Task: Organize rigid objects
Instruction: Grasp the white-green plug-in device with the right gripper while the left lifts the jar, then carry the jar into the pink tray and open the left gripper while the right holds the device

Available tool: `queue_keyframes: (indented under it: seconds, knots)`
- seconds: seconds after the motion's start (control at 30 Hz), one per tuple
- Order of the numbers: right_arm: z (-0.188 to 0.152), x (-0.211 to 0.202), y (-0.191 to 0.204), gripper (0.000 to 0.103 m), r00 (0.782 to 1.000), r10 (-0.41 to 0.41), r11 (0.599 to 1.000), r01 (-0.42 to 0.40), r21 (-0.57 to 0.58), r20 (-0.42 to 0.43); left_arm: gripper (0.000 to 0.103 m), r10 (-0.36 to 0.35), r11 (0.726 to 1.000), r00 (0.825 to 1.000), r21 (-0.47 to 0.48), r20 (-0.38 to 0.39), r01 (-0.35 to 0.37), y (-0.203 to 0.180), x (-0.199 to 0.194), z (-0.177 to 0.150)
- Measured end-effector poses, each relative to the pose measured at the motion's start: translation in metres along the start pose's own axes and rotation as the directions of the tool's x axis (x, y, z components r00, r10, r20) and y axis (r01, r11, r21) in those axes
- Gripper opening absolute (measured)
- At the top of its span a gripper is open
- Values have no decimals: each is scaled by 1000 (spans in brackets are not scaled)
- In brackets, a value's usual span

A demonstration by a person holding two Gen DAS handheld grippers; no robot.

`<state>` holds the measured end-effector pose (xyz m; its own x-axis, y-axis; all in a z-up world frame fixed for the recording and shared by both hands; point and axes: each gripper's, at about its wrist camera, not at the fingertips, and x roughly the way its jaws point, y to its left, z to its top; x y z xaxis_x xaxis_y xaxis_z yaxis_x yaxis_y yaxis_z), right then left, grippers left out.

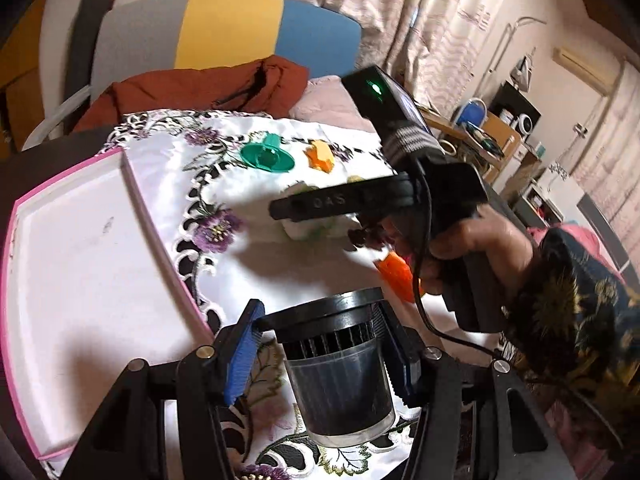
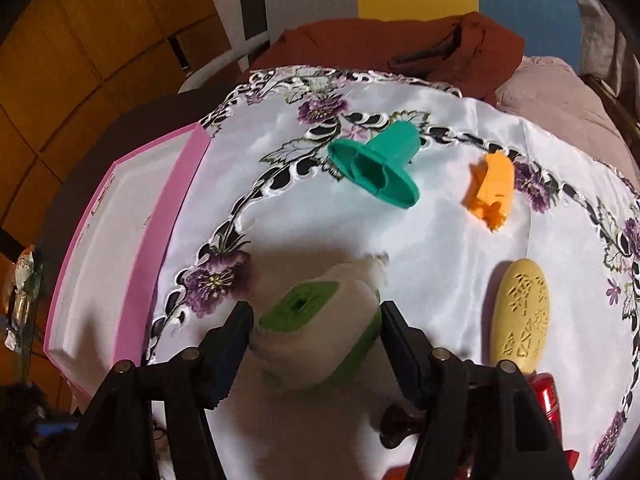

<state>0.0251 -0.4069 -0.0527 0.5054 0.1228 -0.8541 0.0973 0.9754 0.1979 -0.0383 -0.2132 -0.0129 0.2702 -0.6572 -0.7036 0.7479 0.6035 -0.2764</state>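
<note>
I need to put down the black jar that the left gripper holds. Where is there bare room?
The pink-rimmed white tray is bare inside, the widest free patch. Bare white cloth also lies between the teal plastic funnel-shaped piece, the orange plastic piece and the yellow patterned oval. It is crowded around the right gripper, closed around a white-and-green block.

Warm, dim indoor light. Soft shadows fall on the glossy white tablecloth. Fisheye bending and dark corners; motion blur softens both views.
</note>
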Motion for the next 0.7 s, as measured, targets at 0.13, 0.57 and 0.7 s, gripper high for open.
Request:
queue_keyframes:
  seconds: [0.13,0.57,0.7]
  knots:
    - [3,-1,-4,65,1000,12,1000,-12,17,0,57,24,1000,1000,-18,15,-24,2,-8,3]
    - [-5,17,19,61,983,-182,972,180,-150,-3,55,140,987,990,-78,18,-138,22,-24,16]
    - [-5,22,10,52,982,-189,978,185,-94,-32,55,199,973,980,-120,21,-196,38,-33,21]
